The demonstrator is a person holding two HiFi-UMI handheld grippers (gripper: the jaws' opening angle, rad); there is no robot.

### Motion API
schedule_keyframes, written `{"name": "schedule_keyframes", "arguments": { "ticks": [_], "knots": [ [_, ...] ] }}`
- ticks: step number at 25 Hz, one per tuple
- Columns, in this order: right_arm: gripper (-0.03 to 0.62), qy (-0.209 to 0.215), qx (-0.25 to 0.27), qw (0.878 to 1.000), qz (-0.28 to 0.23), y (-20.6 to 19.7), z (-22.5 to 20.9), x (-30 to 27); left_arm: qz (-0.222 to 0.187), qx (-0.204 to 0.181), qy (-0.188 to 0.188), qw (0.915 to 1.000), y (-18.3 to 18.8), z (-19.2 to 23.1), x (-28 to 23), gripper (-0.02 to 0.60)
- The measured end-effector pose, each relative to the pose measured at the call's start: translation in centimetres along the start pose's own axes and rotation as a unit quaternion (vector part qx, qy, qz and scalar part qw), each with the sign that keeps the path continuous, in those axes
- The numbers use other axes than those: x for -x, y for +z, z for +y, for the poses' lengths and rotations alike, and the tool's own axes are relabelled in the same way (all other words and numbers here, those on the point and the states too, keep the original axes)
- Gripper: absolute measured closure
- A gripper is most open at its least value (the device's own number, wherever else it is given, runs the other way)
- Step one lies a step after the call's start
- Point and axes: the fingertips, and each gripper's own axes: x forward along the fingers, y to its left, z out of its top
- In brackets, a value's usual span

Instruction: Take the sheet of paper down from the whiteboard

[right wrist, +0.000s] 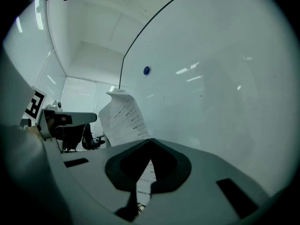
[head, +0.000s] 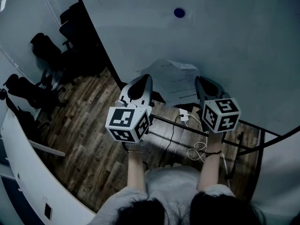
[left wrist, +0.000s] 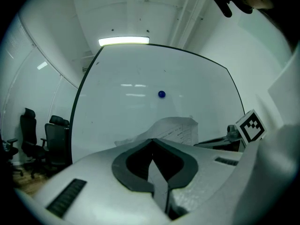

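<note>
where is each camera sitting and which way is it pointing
Head view: on the person's head, looking steeply down at whiteboard and wooden floor; shows forearms, left gripper, right gripper.
Left gripper view: on the left gripper, facing the whiteboard; own jaws shut on the sheet of paper.
Right gripper view: on the right gripper, facing the board obliquely; jaws shut on the sheet.
Shared: sheet and blue magnet in all.

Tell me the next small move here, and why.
Probably draw both back from the whiteboard together: the left hand-held gripper and right hand-held gripper are each shut on the sheet of paper, and its curled top edge sits below the blue magnet, not pinned under it.
</note>
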Motion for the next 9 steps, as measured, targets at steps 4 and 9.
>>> {"name": "schedule_keyframes", "arguments": {
  "ticks": [4, 9],
  "knots": [
    [0.594, -0.006, 0.001, 1.0, -0.004, 0.0, 1.0, 0.1, -0.003, -0.005, -0.002, 1.0, 0.1, 0.7, 1.1, 0.575],
    [0.594, -0.013, -0.001, 1.0, -0.012, 0.2, 2.1, 0.1, -0.007, -0.007, -0.008, 0.9999, 0.2, 1.5, 1.9, 0.575]
  ]
}}
